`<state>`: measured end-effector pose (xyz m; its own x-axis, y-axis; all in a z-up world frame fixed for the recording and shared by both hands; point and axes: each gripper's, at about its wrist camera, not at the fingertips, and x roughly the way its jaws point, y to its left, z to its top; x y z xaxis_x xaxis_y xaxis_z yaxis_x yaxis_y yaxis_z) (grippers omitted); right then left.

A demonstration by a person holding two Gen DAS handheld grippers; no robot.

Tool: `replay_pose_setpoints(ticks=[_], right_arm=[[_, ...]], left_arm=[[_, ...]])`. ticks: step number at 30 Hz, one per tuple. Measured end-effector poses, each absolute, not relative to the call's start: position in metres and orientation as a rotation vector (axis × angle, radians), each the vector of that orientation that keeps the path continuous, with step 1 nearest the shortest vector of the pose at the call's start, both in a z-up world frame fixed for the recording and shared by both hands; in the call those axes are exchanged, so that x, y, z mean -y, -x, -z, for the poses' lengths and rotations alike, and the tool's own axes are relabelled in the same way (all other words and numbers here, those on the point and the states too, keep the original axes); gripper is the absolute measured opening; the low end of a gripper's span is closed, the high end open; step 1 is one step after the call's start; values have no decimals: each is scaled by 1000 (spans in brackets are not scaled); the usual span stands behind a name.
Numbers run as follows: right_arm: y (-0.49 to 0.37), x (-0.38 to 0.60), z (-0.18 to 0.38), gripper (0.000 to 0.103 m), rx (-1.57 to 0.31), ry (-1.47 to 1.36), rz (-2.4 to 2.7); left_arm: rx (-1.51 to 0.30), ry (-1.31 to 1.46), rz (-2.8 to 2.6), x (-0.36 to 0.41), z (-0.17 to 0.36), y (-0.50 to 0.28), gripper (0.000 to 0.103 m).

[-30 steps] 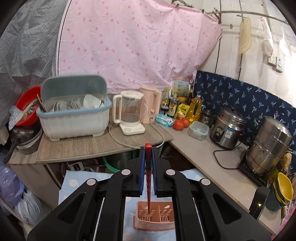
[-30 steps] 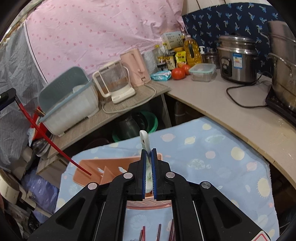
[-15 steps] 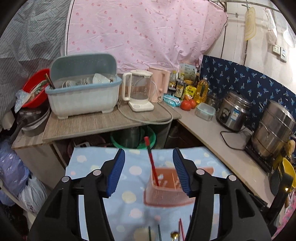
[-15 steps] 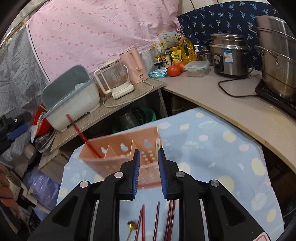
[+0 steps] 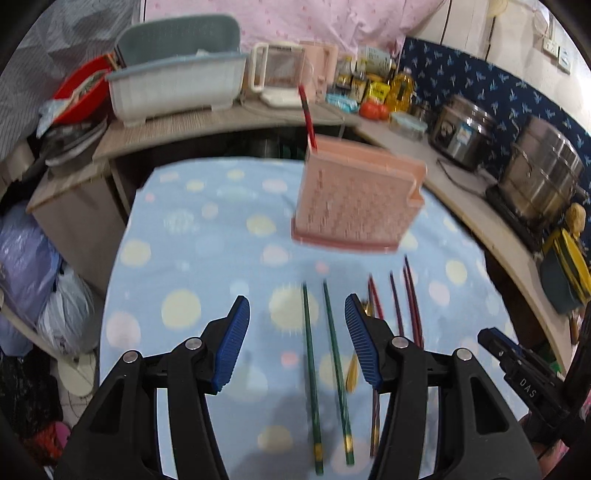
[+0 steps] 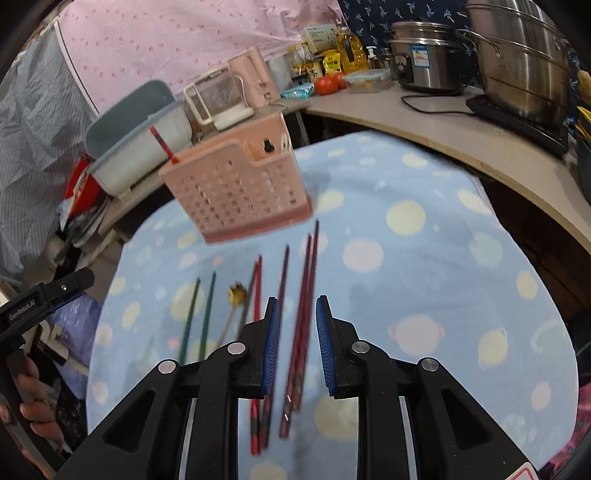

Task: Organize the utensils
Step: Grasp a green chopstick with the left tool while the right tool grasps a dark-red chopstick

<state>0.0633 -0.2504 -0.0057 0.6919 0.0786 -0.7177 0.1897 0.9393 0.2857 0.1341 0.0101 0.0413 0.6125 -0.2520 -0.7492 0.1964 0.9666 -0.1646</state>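
The left gripper [image 5: 293,341] is pointing downward at a slant, and its jaws are standing wide apart with nothing pressed between the blue pads [image 5: 232,343]. The right gripper [image 6: 294,341] is also tilting downward; its jaws are parted by a narrow gap and are gripping nothing. At the left edge of the right wrist view, a hand [image 6: 35,398] is holding the left gripper's handle.

Pink dotted curtain [image 5: 332,14] at back, navy patterned cloth [image 5: 480,85] on rt wall, curved counter [image 6: 461,133] w/ steel pots [image 6: 517,55], wooden shelf [image 5: 184,129].
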Motion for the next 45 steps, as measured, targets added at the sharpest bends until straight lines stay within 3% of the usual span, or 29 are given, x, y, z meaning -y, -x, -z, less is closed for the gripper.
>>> replay_pose_setpoints(ticks=[10,20,24,25,29,31,45], right_arm=[[-19,236,53,21,-907,-334,73],[-16,227,60,21,-919,-333,46],[-16,226,61,21,-921,-336,47],[-16,226,62,21,-921,-337,47],[-16,229,62,21,-921,-343,51],[-17,230,63,21,-923,-349,48],[-52,223,68,19,-921,-299,45]], left_arm=[[-1030,9,257,-9,34,-74,51],[-1062,-16,274,-9,58,-50,50],[-1076,-46,286,1,66,-51,44],[-1080,-50,288,2,68,-51,37],[-1063,-79,272,4,70,-53,24],[-1067,-73,275,2,70,-54,7],[-1091,-9,271,-7,72,-62,7]])
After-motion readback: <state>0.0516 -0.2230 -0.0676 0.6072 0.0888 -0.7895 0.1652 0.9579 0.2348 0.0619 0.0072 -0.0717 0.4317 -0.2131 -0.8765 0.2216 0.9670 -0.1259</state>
